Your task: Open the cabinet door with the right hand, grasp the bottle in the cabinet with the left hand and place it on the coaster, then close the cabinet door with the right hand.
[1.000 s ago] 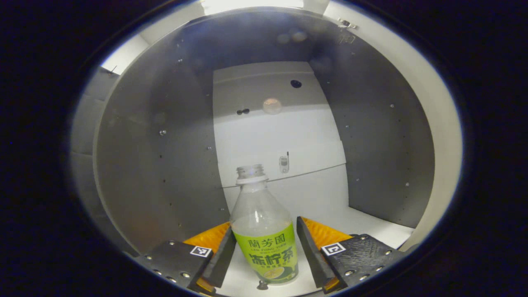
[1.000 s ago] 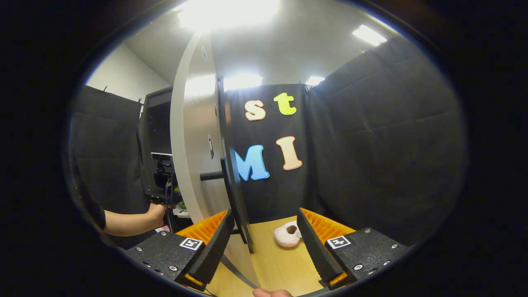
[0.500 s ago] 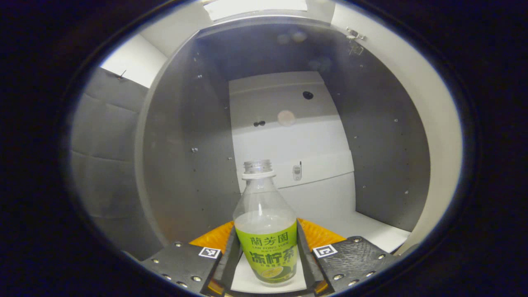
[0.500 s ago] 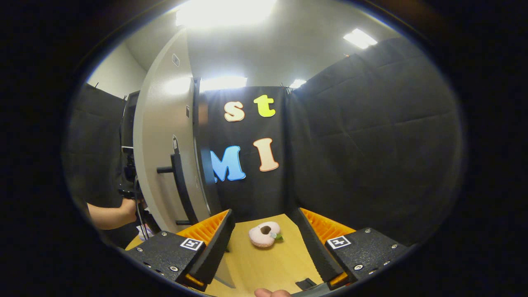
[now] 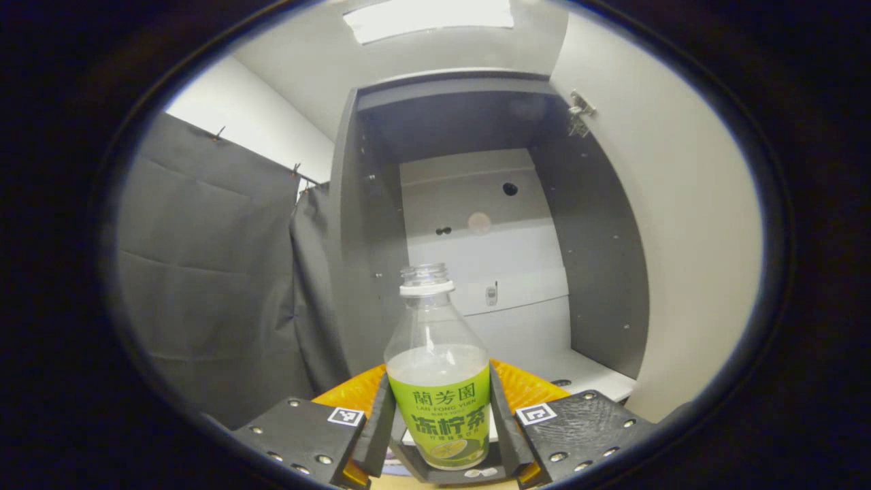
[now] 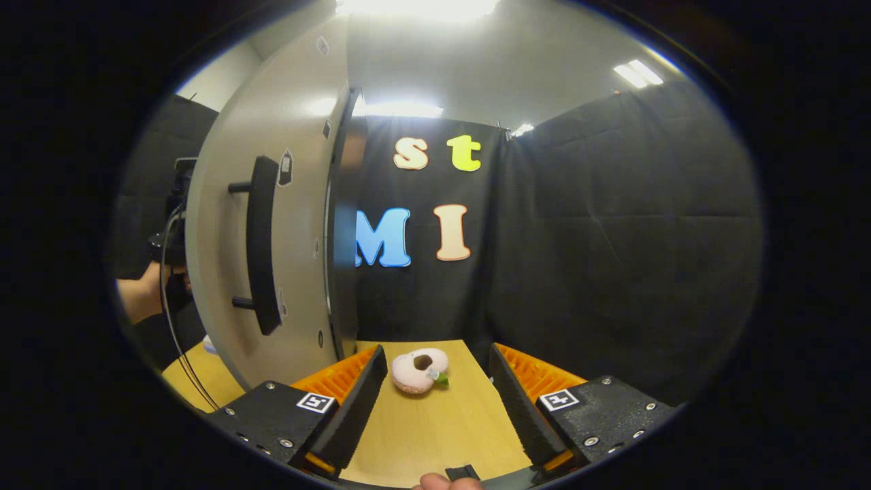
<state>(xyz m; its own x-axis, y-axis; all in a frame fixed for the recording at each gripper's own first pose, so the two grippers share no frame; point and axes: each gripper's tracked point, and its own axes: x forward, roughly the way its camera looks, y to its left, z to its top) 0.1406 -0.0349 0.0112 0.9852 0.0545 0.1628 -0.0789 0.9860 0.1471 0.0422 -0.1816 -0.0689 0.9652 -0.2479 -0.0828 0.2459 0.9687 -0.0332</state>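
Standing upright between the left gripper's (image 5: pixel 439 435) fingers, the bottle (image 5: pixel 439 381) is pinched at its green label, both fingers pressing its sides, its open neck pointing to twelve o'clock in the left gripper view. A second ago those fingers stood apart on either side of it; half a second ago they had closed on it deep inside the cabinet (image 5: pixel 476 224). Now the cabinet's dark side walls and pale back panel have shrunk toward the centre, the booth's grey curtain (image 5: pixel 204 272) fills nine o'clock, and the open door's inner face (image 5: pixel 674 238) sweeps across three o'clock. By my reading the bottle has been drawn out past the cabinet's front edge, so the grasp is done and the carry to the coaster is what comes next; I cannot make out a coaster for certain in either view.

In the right gripper view, the right gripper (image 6: pixel 435 401) is spread wide and holds nothing, over the wooden table (image 6: pixel 435 435). A pale ring-shaped soft toy (image 6: pixel 416 371) lies at twelve o'clock from its fingertips. The door's outer face with its dark bar handle (image 6: pixel 262 245) now stands at ten o'clock, having swung from nearly edge-on, so the right gripper has let go and backed off. A hand (image 6: pixel 146 292) shows beyond the door at nine o'clock.
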